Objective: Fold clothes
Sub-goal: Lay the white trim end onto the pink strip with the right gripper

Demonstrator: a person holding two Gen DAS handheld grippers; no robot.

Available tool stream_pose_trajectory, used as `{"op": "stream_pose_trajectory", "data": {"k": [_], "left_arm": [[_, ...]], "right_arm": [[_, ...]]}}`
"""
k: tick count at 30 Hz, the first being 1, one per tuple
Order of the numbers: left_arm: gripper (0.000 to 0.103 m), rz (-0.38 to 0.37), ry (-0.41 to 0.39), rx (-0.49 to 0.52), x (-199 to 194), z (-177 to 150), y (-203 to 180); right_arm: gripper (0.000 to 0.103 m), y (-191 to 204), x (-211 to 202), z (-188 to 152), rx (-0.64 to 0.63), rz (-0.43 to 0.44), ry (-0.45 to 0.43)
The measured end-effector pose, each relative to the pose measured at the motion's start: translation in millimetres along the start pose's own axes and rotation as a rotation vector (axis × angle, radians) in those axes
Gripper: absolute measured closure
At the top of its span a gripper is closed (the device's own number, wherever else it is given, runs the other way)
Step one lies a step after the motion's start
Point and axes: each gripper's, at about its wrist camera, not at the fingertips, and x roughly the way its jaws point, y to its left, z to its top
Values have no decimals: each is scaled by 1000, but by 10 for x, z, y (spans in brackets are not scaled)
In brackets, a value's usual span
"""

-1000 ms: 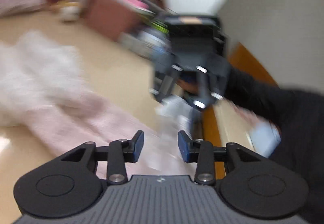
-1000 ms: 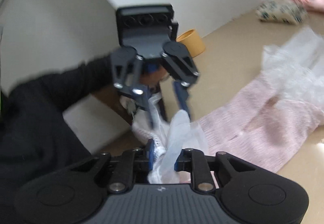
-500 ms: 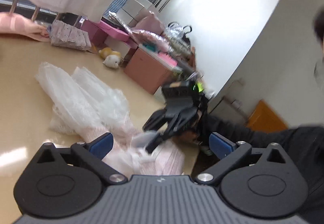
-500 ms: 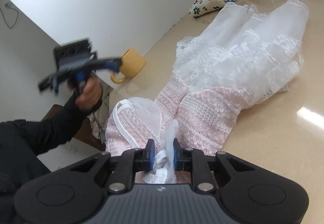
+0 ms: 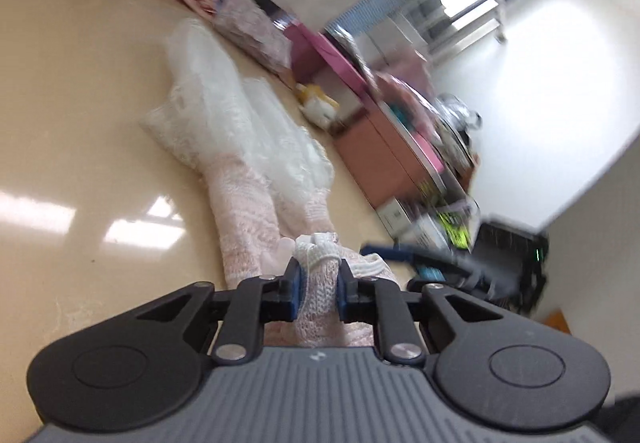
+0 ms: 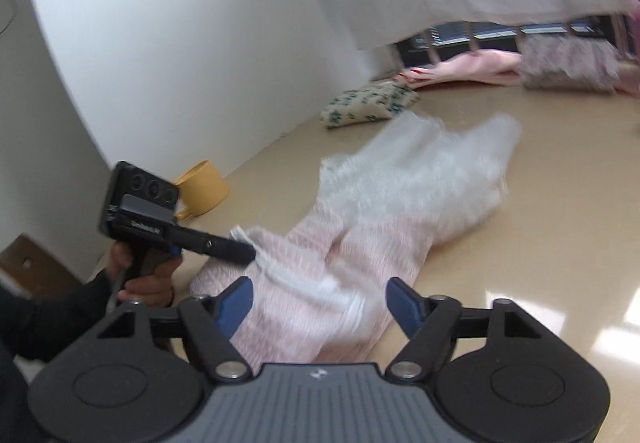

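Note:
A dress with a pink knit bodice [image 6: 320,283] and a white lace skirt [image 6: 420,171] lies lengthwise on the beige floor, bodice towards me. It also shows in the left wrist view [image 5: 248,203]. My left gripper [image 5: 318,291] is shut on the pink knit shoulder with its white trim, and in the right wrist view [image 6: 248,253] its tip meets the bodice's left edge. My right gripper [image 6: 320,307] is open and empty just above the bodice's near end. In the left wrist view the right gripper [image 5: 472,271] is blurred at the right.
A yellow mug [image 6: 202,189] stands by the white wall at the left. A flower-print cushion [image 6: 368,105] and pink clothes [image 6: 472,69] lie at the far end. Pink and brown boxes [image 5: 384,151] with clutter and a plush toy [image 5: 318,107] line the dress's right side.
My left gripper was open and has shut on the pink shoulder. My right gripper was shut on the white fabric and has opened, letting it go.

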Motion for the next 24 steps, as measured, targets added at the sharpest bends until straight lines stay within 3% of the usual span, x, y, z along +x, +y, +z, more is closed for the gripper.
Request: {"op": "stream_pose_trajectory", "data": {"k": [1, 2, 3, 7, 9, 10, 11, 12, 15, 18, 19, 20, 21, 23, 24], "left_arm": [[87, 21, -5, -23, 16, -2, 7], [87, 42, -8, -44, 41, 2, 11], [86, 65, -4, -59, 84, 19, 6], [78, 98, -35, -140, 112, 74, 78], [56, 107, -72, -135, -5, 70, 38], [30, 113, -108, -115, -92, 50, -15], [14, 142, -160, -76, -187, 3, -109], [14, 180, -219, -9, -279, -70, -236], [19, 312, -347, 139, -453, -261, -575], [63, 357, -298, 185, -252, -268, -708], [87, 377, -269, 188, -146, -243, -709], [92, 415, -252, 174, -49, -215, -668], [92, 453, -241, 154, 34, -188, -617], [92, 513, -223, 117, 137, -156, -508], [92, 509, -220, 117, 129, -162, -484]], "right_arm": [[59, 10, 59, -47, 20, -24, -2], [85, -6, 134, -79, 46, -57, 0], [90, -33, 191, -102, 81, -74, -9], [91, -82, 257, -122, 226, -128, -68], [90, -42, 256, -118, 253, -153, -69], [89, -1, 242, -127, 238, -172, -66], [85, 51, 229, -132, 218, -185, -64], [80, 103, 217, -139, 204, -201, -68], [66, 197, 129, -168, 193, -231, -100], [68, 206, 57, -176, 212, -244, -149], [73, 196, 67, -179, 232, -242, -154], [89, 177, 107, -187, 262, -243, -149], [93, 158, 146, -197, 291, -246, -146], [92, 119, 208, -221, 340, -261, -153], [89, 114, 227, -230, 353, -272, -158]]}}
